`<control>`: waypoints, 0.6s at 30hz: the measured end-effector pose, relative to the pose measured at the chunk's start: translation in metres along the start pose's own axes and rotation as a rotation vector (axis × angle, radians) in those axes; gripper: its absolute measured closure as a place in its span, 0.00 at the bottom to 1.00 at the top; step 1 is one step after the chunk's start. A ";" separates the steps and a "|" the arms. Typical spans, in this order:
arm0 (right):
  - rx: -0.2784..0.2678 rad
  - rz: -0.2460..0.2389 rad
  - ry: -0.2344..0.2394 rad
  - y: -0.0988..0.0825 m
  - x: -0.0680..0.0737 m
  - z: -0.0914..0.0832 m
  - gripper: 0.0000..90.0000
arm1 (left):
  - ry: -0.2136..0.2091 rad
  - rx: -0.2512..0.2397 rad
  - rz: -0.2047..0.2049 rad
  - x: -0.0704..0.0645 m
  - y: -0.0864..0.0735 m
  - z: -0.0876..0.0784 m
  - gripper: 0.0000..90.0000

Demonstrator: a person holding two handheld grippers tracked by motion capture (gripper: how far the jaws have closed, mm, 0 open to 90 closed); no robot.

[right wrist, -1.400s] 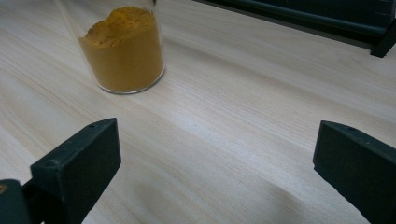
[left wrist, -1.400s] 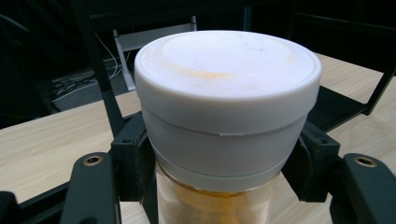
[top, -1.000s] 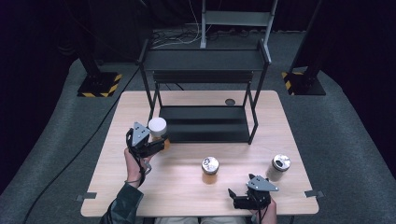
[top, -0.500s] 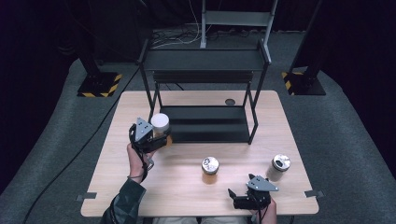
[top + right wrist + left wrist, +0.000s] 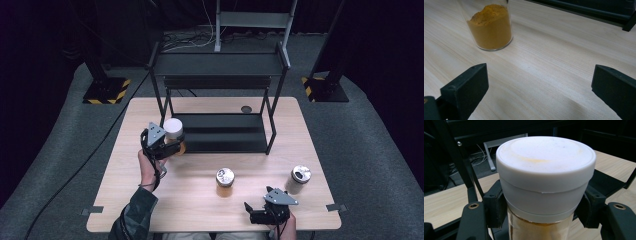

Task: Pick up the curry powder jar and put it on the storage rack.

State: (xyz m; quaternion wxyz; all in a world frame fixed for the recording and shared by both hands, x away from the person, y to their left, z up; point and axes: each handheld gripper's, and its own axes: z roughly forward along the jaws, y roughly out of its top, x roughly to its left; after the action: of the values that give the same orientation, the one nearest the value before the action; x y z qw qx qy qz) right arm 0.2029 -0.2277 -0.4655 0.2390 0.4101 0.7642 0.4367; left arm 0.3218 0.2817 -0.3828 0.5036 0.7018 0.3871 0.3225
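Dark curtains ring the wooden table (image 5: 150, 200), where the white-lidded spice jar (image 5: 173, 131) hangs at the black rack's (image 5: 220, 65) left front corner, pinched below its lid by the left gripper (image 5: 167, 146). Glass looks slick and breakable; gripping under the lid seems safest. Right gripper (image 5: 257, 214) rests spread.

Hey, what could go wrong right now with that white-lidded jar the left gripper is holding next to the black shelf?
The left gripper clamps the white-lidded glass jar of orange powder just below its lid; smooth glass might slip. It sits close to the black metal shelf rack, so jar or gripper could knock the frame.
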 end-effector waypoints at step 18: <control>-0.001 0.001 0.003 0.000 -0.001 0.000 0.00 | 0.004 0.012 -0.004 0.000 0.007 0.016 0.39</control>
State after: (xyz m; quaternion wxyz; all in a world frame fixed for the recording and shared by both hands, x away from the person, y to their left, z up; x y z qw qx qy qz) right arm 0.2031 -0.2283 -0.4656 0.2378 0.4095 0.7642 0.4379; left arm 0.3370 0.2731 -0.3810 0.4992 0.7035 0.3914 0.3205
